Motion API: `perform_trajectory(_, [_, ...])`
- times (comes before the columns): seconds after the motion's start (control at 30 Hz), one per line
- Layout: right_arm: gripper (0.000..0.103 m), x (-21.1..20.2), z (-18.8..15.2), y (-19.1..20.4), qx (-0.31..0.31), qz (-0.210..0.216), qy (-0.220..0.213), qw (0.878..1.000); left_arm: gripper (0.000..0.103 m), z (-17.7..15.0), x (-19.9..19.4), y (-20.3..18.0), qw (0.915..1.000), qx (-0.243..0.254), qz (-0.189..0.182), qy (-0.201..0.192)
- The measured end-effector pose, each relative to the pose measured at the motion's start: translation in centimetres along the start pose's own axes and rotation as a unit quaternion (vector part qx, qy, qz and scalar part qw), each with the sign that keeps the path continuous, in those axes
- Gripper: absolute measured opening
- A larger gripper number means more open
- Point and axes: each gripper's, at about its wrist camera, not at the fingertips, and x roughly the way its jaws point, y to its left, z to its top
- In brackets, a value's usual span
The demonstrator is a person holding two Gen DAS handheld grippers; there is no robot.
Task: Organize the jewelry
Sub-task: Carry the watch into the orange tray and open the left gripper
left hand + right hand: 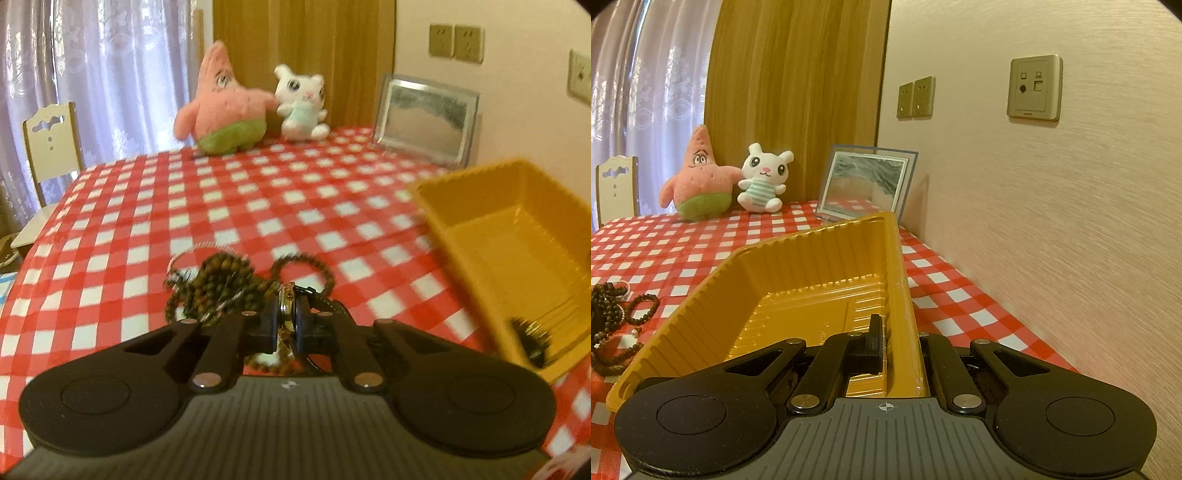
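1. The landmark is the yellow tray (820, 280), a thin, glossy moulded-plastic rectangle with ribbed, slanted walls and a stepped floor; it sits on the red-and-white checked tablecloth (258, 206), which looks smooth and slightly shiny.
2. The right gripper (899, 343), matte black with round flat hinge discs, is clamped shut on the tray's near right wall: one finger (874, 341) presses the inside face, and the other is hidden behind the wall.
3. The left gripper (290, 321) is to the left of the tray, its black pads closed on a watch (287, 301) with a round gold-rimmed metal case held edge-on between them.
4. The watch's dark strap (328, 301), apparently leather with pale stitching, trails from the pads toward the tray.
5. A tangled heap of beaded strands (221, 288), small round brown-green beads, lies just beyond the left gripper, left of the tray, with one loop curling out toward it.
6. A thin silvery ring (192, 251) pokes up from the far side of the heap.
7. In the left wrist view a dark blurred item (532, 338) with a gold glint lies in the tray's near corner; its kind cannot be told.
8. Far beyond the tray stand a fuzzy pink star-shaped plush (698, 177), a white rabbit plush (762, 179) in a striped shirt and a flat framed picture (868, 182) leaning on the wall.
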Motion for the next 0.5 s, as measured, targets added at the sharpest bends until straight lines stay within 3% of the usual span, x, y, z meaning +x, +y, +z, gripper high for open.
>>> perform_trajectory(0.27, [0.005,-0.2,0.0,0.3,-0.002,0.002,-0.002,1.0,0.008,2.7,-1.3,-5.2,0.9956,0.002,-0.088,-0.033])
perform_trajectory(0.5, [0.005,-0.4,0.1,0.3,-0.001,0.007,-0.005,1.0,0.008,3.5,1.7,-11.0,0.9896,0.026,-0.142,-0.005])
